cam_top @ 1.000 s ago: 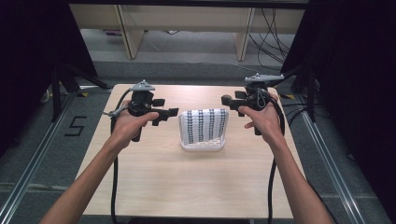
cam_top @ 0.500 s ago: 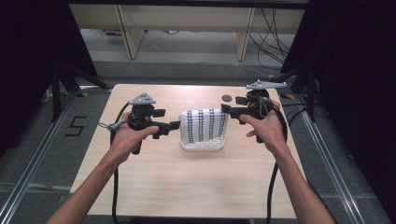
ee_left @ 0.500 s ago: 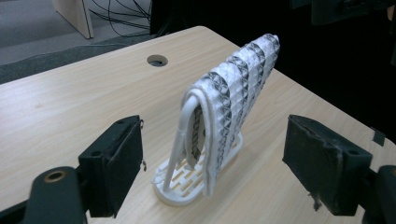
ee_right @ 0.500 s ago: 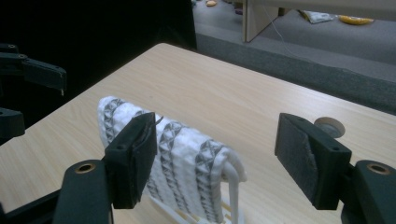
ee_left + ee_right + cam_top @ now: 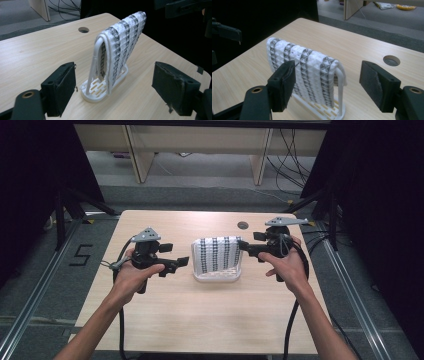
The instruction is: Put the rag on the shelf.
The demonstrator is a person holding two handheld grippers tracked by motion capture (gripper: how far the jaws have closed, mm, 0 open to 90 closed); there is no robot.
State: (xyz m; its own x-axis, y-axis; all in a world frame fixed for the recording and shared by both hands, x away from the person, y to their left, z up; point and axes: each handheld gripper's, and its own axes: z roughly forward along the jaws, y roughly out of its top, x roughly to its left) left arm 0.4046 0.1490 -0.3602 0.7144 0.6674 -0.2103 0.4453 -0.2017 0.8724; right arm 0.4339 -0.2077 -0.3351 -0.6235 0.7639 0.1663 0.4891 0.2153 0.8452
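At the centre of the high view, on the table (image 5: 200,320), I see one white rack (image 5: 216,276) with one patterned cloth (image 5: 216,254) draped over its hoop, standing upright.

Since a second ago, both of my hands have come in toward the rack from the two sides and sit lower in the frame. The left gripper's jaws have just been opening; nothing is between them.

My left hand (image 5: 131,279) comes in from the lower left, forearm slanted up toward the middle, and holds the left gripper (image 5: 183,262) level, pointing right at the rack, just beside it. My right hand (image 5: 286,265) comes in from the lower right and holds the right gripper (image 5: 241,245) level, pointing left, its tips near the cloth's upper right edge.

In the left gripper view the jaws stand wide apart with the rack and cloth (image 5: 120,47) beyond them, untouched. In the right gripper view the jaws are spread too; the cloth (image 5: 304,72) hangs past them, and I cannot tell that either pad touches it.

I count two grippers, two hands, one rack, one cloth, one table, and one round hole (image 5: 243,225) in the tabletop.
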